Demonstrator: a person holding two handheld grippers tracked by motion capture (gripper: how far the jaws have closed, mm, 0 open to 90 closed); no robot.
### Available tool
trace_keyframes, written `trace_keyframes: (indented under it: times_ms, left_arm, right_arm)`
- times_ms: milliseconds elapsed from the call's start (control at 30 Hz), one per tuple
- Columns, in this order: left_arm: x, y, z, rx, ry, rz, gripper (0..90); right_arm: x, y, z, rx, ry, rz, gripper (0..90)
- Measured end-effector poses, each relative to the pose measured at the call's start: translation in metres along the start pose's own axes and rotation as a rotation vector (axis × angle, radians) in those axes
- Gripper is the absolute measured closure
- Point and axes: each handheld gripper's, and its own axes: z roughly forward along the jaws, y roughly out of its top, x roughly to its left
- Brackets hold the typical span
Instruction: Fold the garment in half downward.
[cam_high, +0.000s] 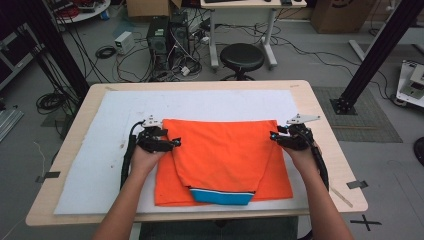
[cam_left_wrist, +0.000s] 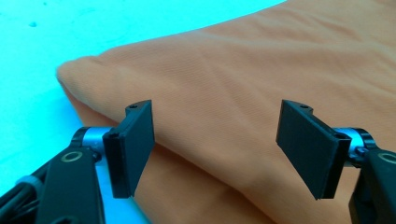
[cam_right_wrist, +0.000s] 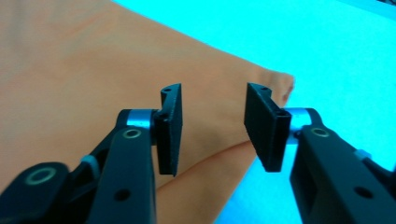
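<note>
Currently the folded orange fabric garment (cam_high: 220, 155) lies mid-bench on the white mat (cam_high: 105, 150), its fold running side to side. Left gripper (cam_high: 176, 143), jaws wide apart, flanks its far-left corner; right gripper (cam_high: 273, 135), likewise parted and empty, its far-right corner.

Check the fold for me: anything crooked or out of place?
Slightly. The orange shirt's folded top layer tapers toward the near edge, so its sides run slanted, and a blue band pokes out underneath. Both grippers are open at the far corners.
</note>
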Motion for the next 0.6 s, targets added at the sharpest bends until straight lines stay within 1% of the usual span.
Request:
trace_keyframes:
  times_ms: [33, 67, 100, 167, 200, 267, 300, 367, 400, 433, 500, 533, 567, 600]
  left_arm:
    - [0.002, 0.002, 0.001, -0.011, 0.014, -0.003, 27.9]
    - [0.002, 0.002, 0.001, -0.011, 0.014, -0.003, 27.9]
    - [0.009, 0.005, 0.004, 0.001, 0.036, -0.011, 28.0]
    - [0.016, 0.008, 0.008, 0.018, 0.047, -0.024, 27.9]
    - [0.019, 0.008, 0.009, 0.01, 0.061, -0.031, 27.8]
    - [0.025, 0.007, 0.01, -0.01, 0.075, -0.058, 27.7]
    - [0.028, 0.006, 0.011, -0.004, 0.085, -0.061, 27.7]
    - [0.032, 0.003, 0.014, 0.009, 0.089, -0.079, 27.5]
    - [0.032, 0.003, 0.014, 0.009, 0.089, -0.079, 26.9]
    - [0.035, 0.002, 0.016, 0.008, 0.09, -0.094, 26.0]
    - [0.036, 0.001, 0.018, 0.007, 0.092, -0.099, 25.8]
    - [0.037, 0.003, 0.02, 0.03, 0.102, -0.098, 24.8]
    - [0.038, 0.005, 0.021, 0.051, 0.113, -0.088, 23.1]
    - [0.038, 0.005, 0.021, 0.051, 0.113, -0.088, 22.3]
  right_arm:
    - [-0.002, 0.0, 0.002, 0.004, -0.008, 0.007, 59.3]
    - [-0.002, 0.0, 0.002, 0.004, -0.008, 0.007, 59.3]
    - [-0.008, 0.002, 0.007, 0.003, -0.024, 0.018, 59.2]
    - [-0.014, 0.003, 0.012, 0.014, -0.041, 0.042, 54.7]
    - [-0.017, 0.004, 0.015, 0.021, -0.046, 0.061, 53.3]
    - [-0.023, 0.005, 0.02, 0.027, -0.06, 0.07, 51.4]
    - [-0.026, 0.005, 0.022, 0.028, -0.06, 0.08, 49.5]
    - [-0.031, 0.005, 0.027, 0.042, -0.064, 0.101, 47.2]
    - [-0.031, 0.005, 0.027, 0.042, -0.064, 0.101, 47.2]
    - [-0.036, 0.006, 0.031, 0.054, -0.065, 0.12, 43.7]
    - [-0.037, 0.006, 0.034, 0.06, -0.066, 0.127, 43.1]
    - [-0.039, 0.008, 0.039, 0.078, -0.073, 0.125, 40.4]
    - [-0.04, 0.008, 0.042, 0.084, -0.075, 0.126, 39.1]
    - [-0.04, 0.008, 0.042, 0.084, -0.075, 0.126, 39.1]
